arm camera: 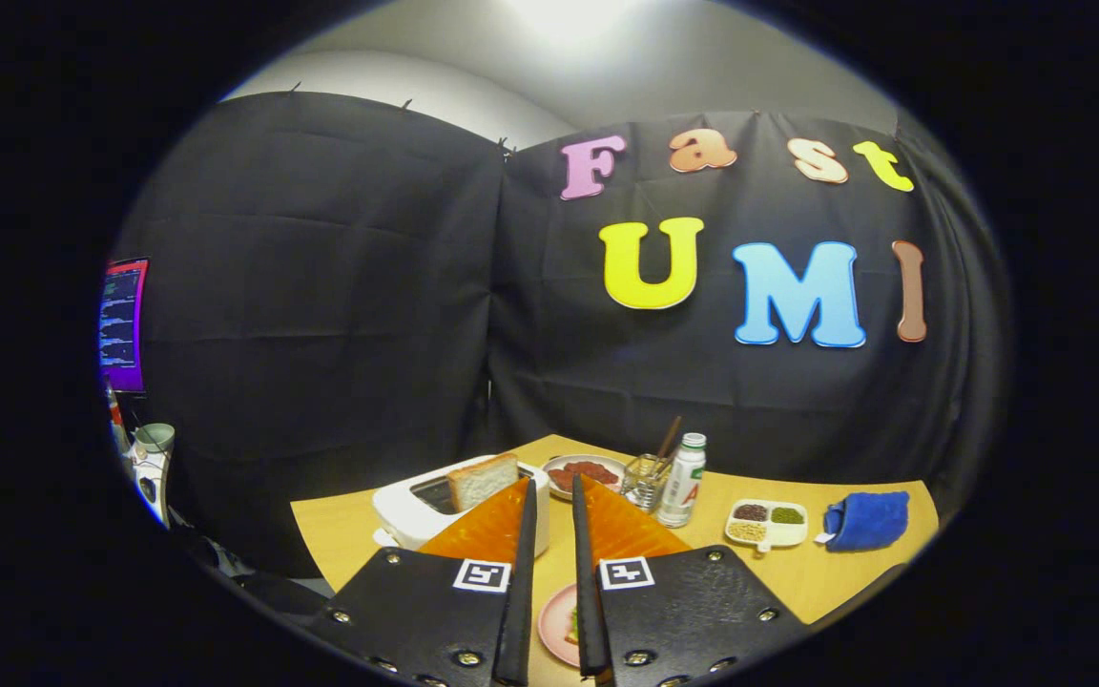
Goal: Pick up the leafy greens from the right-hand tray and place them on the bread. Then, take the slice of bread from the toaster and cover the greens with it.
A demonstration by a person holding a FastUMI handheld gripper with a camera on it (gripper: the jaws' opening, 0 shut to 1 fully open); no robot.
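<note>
The slice of bread [483,480] stands upright in a slot of the white toaster [408,515], its top half clear of the slot, on the wooden table [340,534]. It sits just ahead of the left finger's tip and slightly to its left. Low between the two fingers, a pink plate [556,625] lies on the table close under the gripper; something small with a hint of green rests on it, but too little shows to say whether it is the greens on bread.

The gripper [553,485] hangs above the table with its fingers nearly together, a narrow gap left between them and nothing held in that gap.

Just beyond the fingertips sits a round dish [586,470] with a reddish food in it. Beside the dish, to its right, stands a clear glass cup [644,480] with a brown stick leaning out of it, and touching or just beside that is a white bottle [683,480] with a green cap. Farther right lies a small white divided tray [766,524] with dark, green and pale grains in separate compartments, and next to it a folded blue cloth [867,520] near the table's right end.

Off the table to the left, a lit monitor [123,324] stands against the black wall.
</note>
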